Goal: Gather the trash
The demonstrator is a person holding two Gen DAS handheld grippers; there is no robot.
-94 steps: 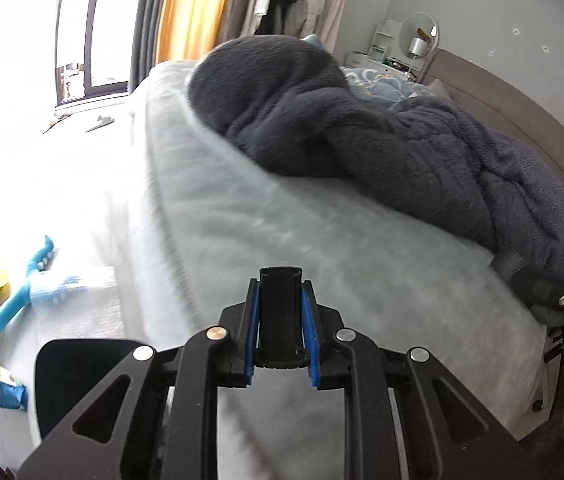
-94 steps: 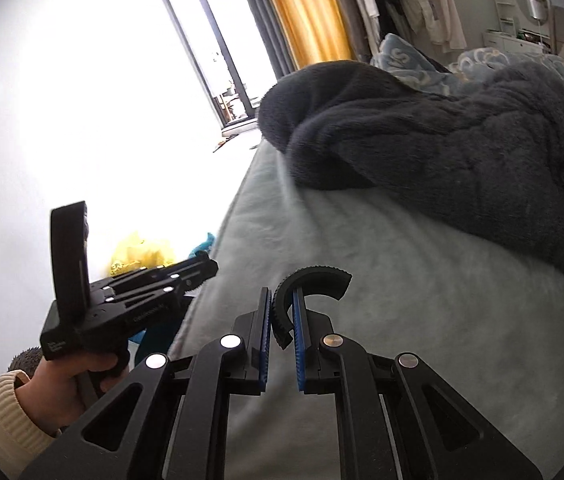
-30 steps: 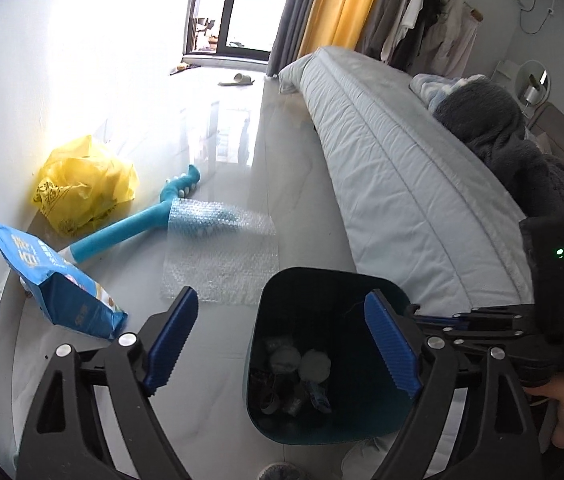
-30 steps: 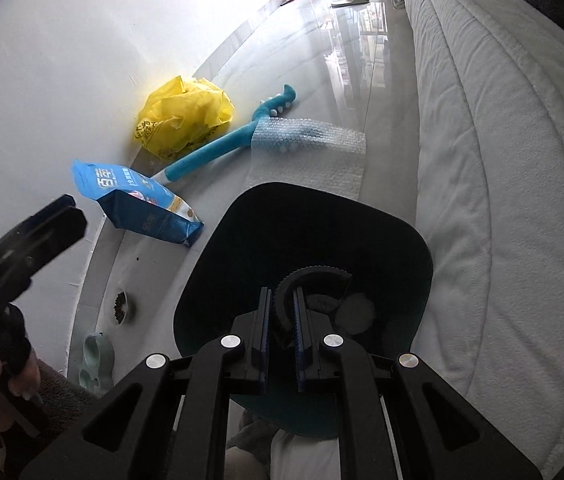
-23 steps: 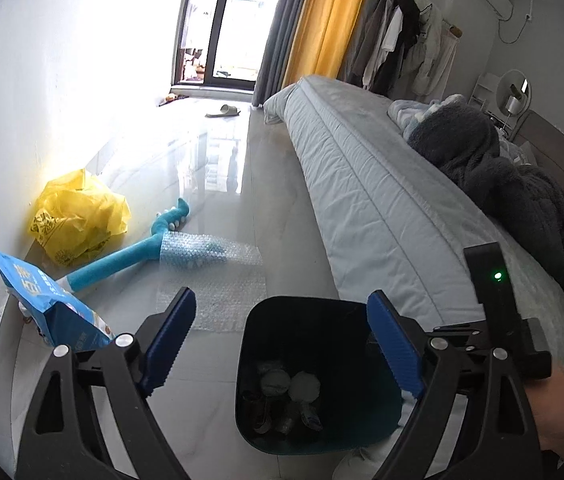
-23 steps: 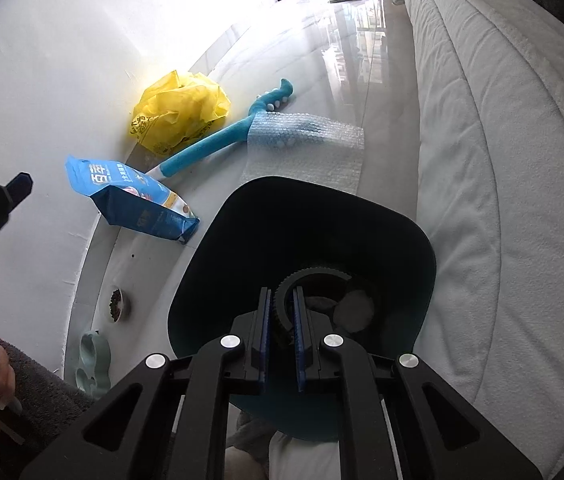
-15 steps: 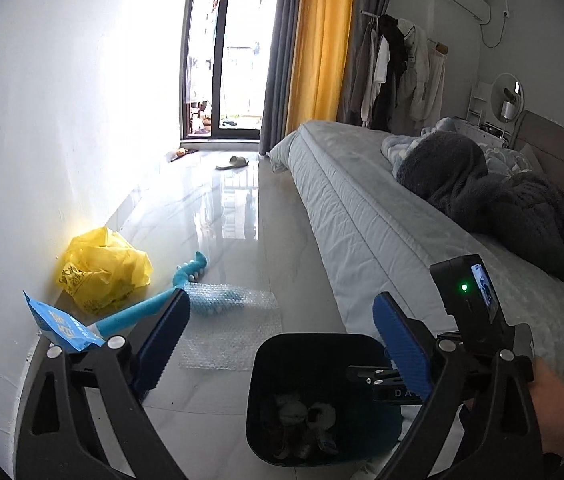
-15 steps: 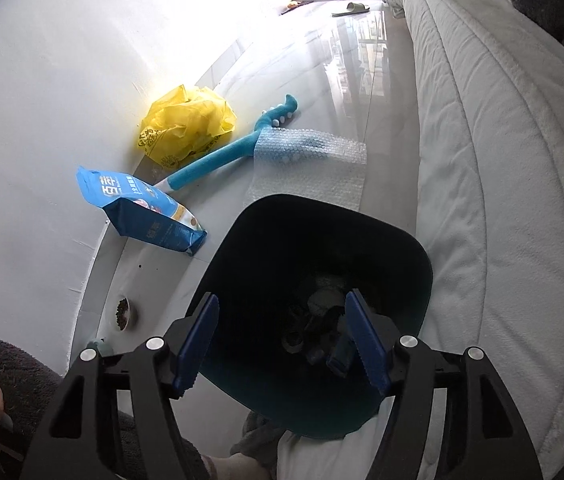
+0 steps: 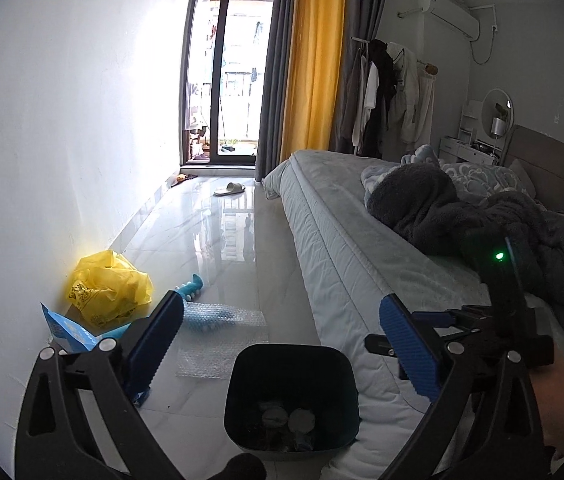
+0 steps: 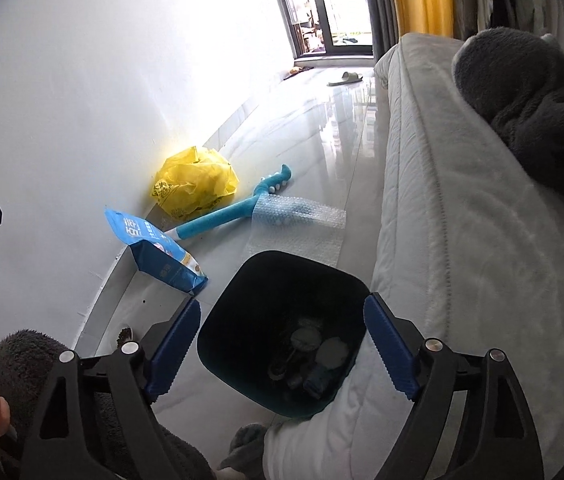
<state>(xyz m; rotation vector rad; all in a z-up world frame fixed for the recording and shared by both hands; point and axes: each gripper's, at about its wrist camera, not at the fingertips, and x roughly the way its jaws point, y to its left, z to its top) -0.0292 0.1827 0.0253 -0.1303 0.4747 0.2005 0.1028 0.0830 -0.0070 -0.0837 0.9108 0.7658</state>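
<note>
While both tools hang above the floor beside the bed (image 10: 462, 200), neither grips anything: the left hand-held gripper (image 9: 282, 344) has its blue pads spread wide, and the right hand-held gripper (image 10: 282, 340) is spread just as wide, directly over the dark bin (image 10: 242, 292). That bin stands on the pale tiles, touching the edge of the mattress, with several small bits of trash (image 10: 314, 354) lying in its bottom. Just beyond it a sheet of bubble wrap (image 10: 298, 224) lies flat on the floor, its far edge draped over a teal long-handled brush (image 10: 222, 220). A blue snack bag (image 10: 158, 252) sits near the wall, and a crumpled yellow plastic bag (image 10: 194, 186) rests against the wall behind it. On the bed a dark fleece blanket (image 9: 462, 216) is heaped.
</note>
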